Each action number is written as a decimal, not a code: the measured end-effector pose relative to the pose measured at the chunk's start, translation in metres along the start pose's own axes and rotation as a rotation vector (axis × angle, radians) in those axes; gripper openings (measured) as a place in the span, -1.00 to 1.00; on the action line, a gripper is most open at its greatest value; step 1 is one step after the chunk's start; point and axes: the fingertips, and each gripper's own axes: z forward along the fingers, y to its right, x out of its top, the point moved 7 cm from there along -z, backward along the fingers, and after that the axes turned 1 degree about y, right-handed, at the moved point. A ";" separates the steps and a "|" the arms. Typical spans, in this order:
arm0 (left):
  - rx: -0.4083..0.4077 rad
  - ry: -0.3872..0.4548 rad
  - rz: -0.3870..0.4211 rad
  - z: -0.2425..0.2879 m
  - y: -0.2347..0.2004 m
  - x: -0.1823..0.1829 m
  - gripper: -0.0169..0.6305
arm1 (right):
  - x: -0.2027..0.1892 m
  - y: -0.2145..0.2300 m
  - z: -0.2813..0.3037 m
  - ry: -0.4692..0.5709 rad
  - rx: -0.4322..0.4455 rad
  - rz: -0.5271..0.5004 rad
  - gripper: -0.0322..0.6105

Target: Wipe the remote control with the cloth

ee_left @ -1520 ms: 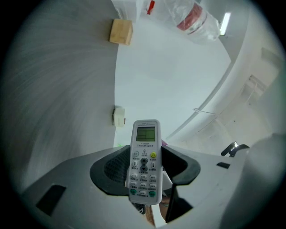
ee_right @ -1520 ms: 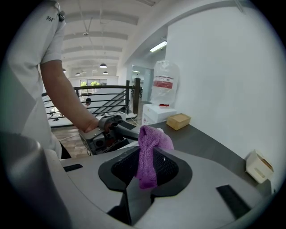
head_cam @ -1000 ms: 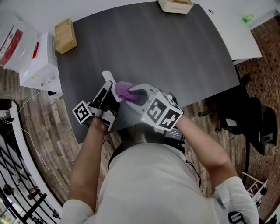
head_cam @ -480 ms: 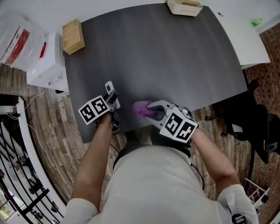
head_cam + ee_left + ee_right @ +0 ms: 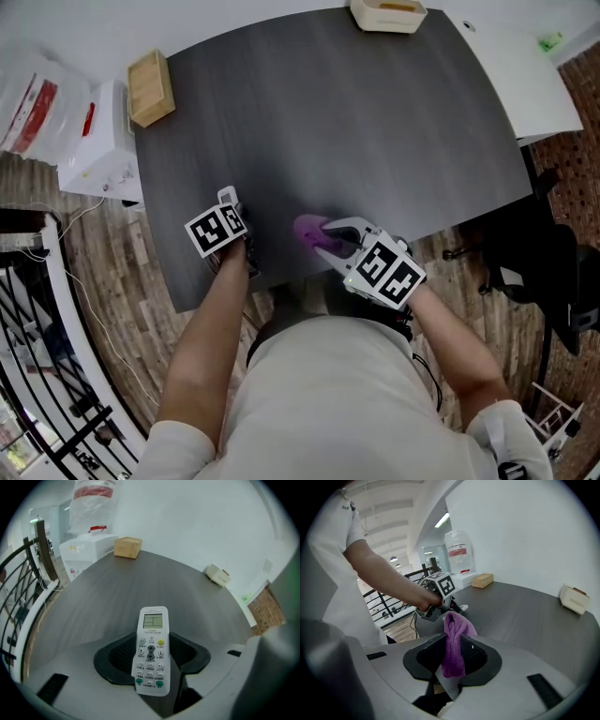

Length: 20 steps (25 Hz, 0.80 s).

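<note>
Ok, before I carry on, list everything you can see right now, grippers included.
table: one, dark grey, centre of the head view
remote control: one, white, between the left gripper's jaws
cloth: one, purple, pinched in the right gripper's jaws
wooden box: one, light brown, table's far left corner
open box: one, cream, table's far edge
cabinet: one, white, beside the table's left edge
plastic bag: one, clear with red, by the cabinet
chair: one, black, right of the table
left gripper: one, grey, shut on the remote control
right gripper: one, grey, shut on the cloth
</note>
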 end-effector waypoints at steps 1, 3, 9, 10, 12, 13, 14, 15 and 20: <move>0.029 -0.002 0.023 0.002 0.000 -0.001 -0.27 | -0.002 0.001 -0.001 0.001 0.002 0.001 -0.60; 0.069 -0.009 0.055 0.005 0.001 -0.002 -0.27 | -0.005 0.003 -0.004 0.003 0.005 0.003 -0.60; 0.109 -0.006 0.090 0.009 0.006 -0.007 -0.27 | -0.018 0.015 -0.014 0.008 0.010 0.014 -0.60; 0.102 -0.007 0.093 0.009 0.007 -0.007 -0.27 | -0.019 0.017 -0.016 0.009 0.012 0.017 -0.60; 0.082 -0.007 0.092 0.009 0.010 -0.008 -0.25 | -0.022 0.022 -0.018 0.013 0.012 0.022 -0.60; 0.070 -0.005 0.093 0.009 0.012 -0.008 -0.23 | -0.022 0.024 -0.019 0.018 0.010 0.026 -0.60; 0.055 -0.002 0.095 0.008 0.014 -0.007 -0.20 | -0.023 0.028 -0.020 0.025 0.003 0.033 -0.60; 0.040 0.002 0.097 0.007 0.015 -0.007 -0.17 | -0.023 0.032 -0.021 0.033 -0.007 0.041 -0.60; -0.013 0.023 0.103 -0.006 0.012 -0.009 -0.08 | -0.023 0.058 -0.033 0.096 -0.078 0.139 -0.60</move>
